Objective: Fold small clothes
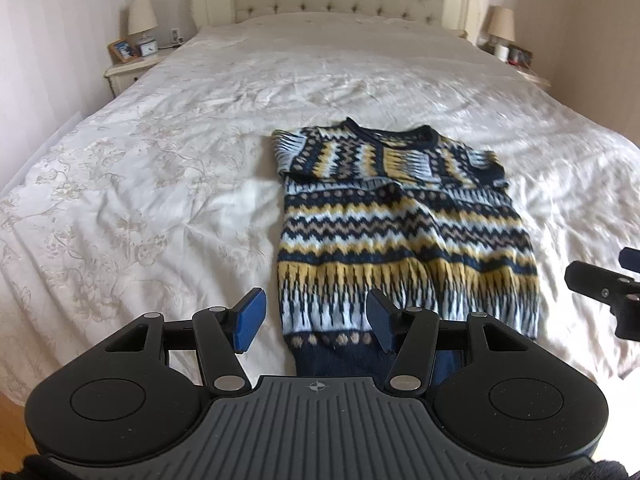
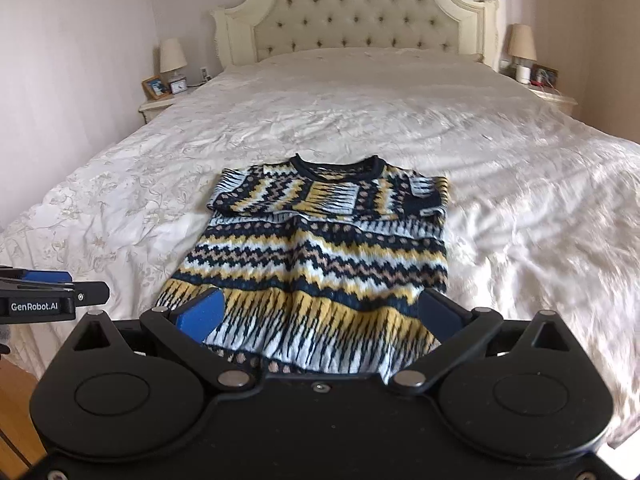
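Note:
A knitted sweater [image 1: 400,220] [image 2: 320,252] in navy, yellow, pale blue and tan lies flat on the bed, collar toward the headboard, both sleeves folded across the chest. My left gripper [image 1: 316,320] is open at the sweater's near left corner. One blue pad [image 1: 250,320] is over the bedcover and the other over the hem. My right gripper [image 2: 322,316] is open wide above the hem on the right side, with the knit lying loose below its pads. Each gripper shows at the edge of the other's view: the right gripper [image 1: 616,292] and the left gripper [image 2: 40,292].
The bed has a white floral cover [image 1: 160,180] and a tufted cream headboard [image 2: 356,8]. A nightstand [image 1: 128,68] with a lamp, a clock and a photo frame stands at the back left. Another nightstand [image 2: 552,96] stands at the back right. Wooden floor [image 2: 16,392] shows at the lower left.

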{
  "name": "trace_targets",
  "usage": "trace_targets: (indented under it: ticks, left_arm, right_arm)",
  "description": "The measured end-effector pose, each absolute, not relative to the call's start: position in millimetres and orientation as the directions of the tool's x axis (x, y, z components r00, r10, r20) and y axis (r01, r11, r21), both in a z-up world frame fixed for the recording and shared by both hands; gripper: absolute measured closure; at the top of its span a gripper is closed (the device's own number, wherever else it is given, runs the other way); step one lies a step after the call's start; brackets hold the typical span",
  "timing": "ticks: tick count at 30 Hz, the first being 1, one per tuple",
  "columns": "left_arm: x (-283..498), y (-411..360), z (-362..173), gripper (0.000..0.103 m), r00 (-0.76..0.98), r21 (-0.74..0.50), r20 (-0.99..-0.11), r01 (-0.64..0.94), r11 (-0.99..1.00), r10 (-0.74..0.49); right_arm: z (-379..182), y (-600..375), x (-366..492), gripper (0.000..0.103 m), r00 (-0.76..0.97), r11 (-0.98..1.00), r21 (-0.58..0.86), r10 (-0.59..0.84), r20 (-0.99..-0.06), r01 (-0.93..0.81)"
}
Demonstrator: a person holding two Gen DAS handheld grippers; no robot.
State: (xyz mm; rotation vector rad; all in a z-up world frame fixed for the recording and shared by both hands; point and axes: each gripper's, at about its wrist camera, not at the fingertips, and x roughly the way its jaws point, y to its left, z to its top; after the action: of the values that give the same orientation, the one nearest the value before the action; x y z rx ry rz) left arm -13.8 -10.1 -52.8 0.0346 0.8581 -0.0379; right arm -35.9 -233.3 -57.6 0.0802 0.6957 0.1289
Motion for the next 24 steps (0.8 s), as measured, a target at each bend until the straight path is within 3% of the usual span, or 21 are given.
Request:
trace_targets:
  ticks: [11,24]
  left_arm:
    - [-21,-11,-92,0.049,0.598,0.027,-0.801,0.093,0.995,-0.034]
    - [-3,-1,-151,0.049,0.504,0.053,-0.864,0.064,0.996,0.014]
  right_arm:
    - [-84,-247,-51,0.002,0.712,0.987,0.142,0.153,-0.685,-0.075]
    - [-147,-269,-28,0.018,0.563,0.971,0.215,0.233,-0.793,-0.1]
